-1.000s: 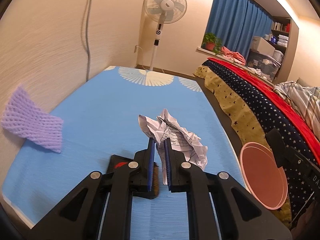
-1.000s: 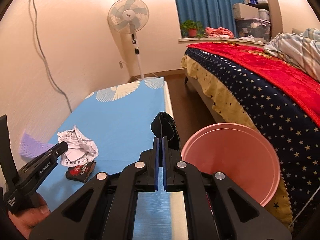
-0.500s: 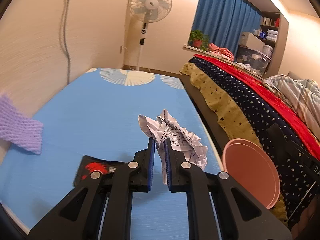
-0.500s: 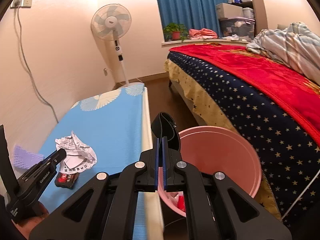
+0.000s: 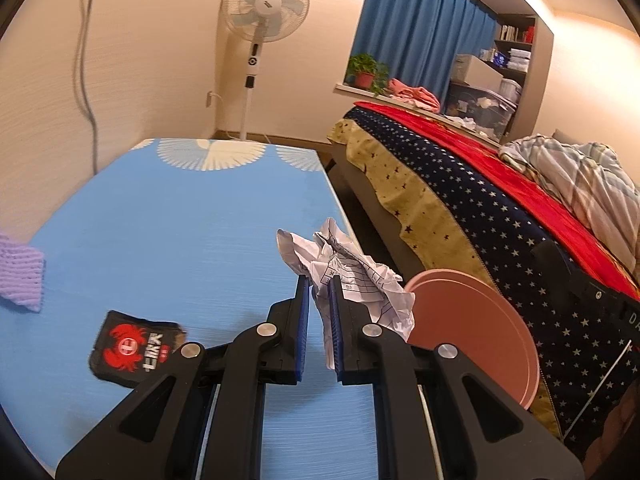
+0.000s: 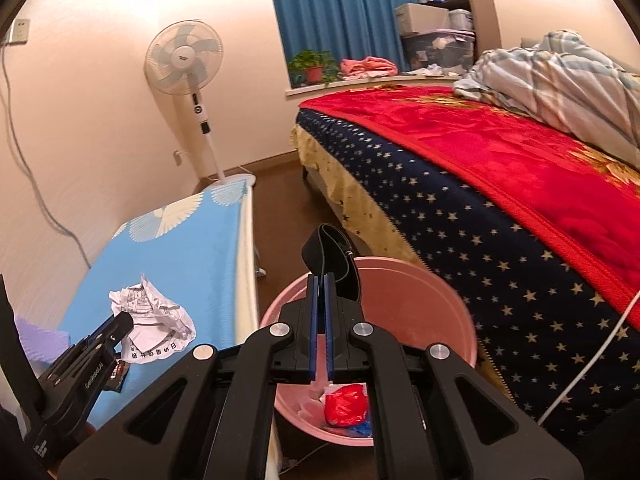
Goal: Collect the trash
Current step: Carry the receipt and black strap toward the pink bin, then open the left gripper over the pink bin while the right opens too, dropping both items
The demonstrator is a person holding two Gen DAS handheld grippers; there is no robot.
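Left hand-held gripper [image 5: 319,280] is clamped on the crumpled paper [image 5: 352,276], holding it above the right edge of the blue surface [image 5: 168,232], near the pink bin [image 6: 432,300]. Right hand-held gripper [image 6: 319,280] is pinched tight on a black strap-like item [image 6: 332,258], directly over the bin. I see red and white trash [image 6: 345,404] already inside. Black crab-print wrapper [image 5: 134,348] and purple mesh piece [image 5: 20,272] lie on the surface.
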